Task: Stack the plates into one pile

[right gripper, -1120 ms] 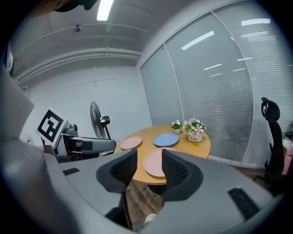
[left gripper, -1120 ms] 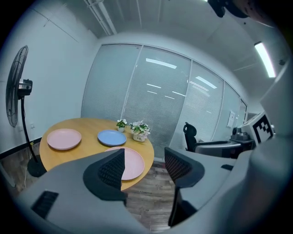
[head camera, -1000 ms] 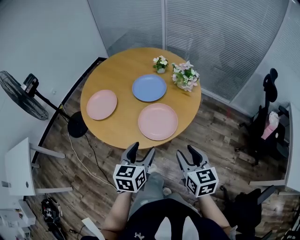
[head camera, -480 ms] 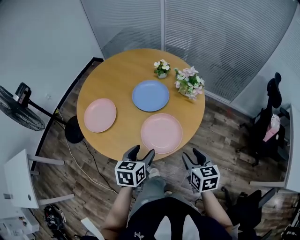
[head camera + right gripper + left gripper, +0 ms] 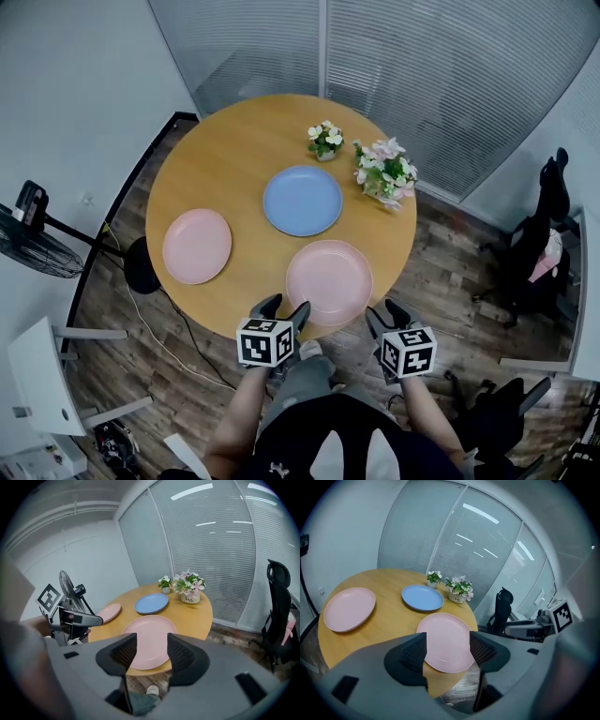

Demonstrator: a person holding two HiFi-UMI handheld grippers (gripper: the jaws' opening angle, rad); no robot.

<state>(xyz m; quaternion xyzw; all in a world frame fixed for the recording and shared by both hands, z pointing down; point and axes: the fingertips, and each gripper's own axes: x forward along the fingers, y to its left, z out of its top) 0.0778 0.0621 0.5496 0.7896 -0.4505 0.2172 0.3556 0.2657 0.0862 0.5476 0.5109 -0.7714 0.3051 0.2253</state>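
Approach step, 0 stacked. Left hand-held gripper (image 5: pixel 284 307) and right hand-held gripper (image 5: pixel 386 314) open, empty, just short of near pink plate (image 5: pixel 328 279). Next: pinch its rim, carry onto blue plate (image 5: pixel 302 200).

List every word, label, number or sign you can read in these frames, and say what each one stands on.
No text here can be read.
Dark print on the white side of the larger flower pot: too small to read.
The left marker cube and the right marker cube: black-and-white square patterns only, no letters or digits.
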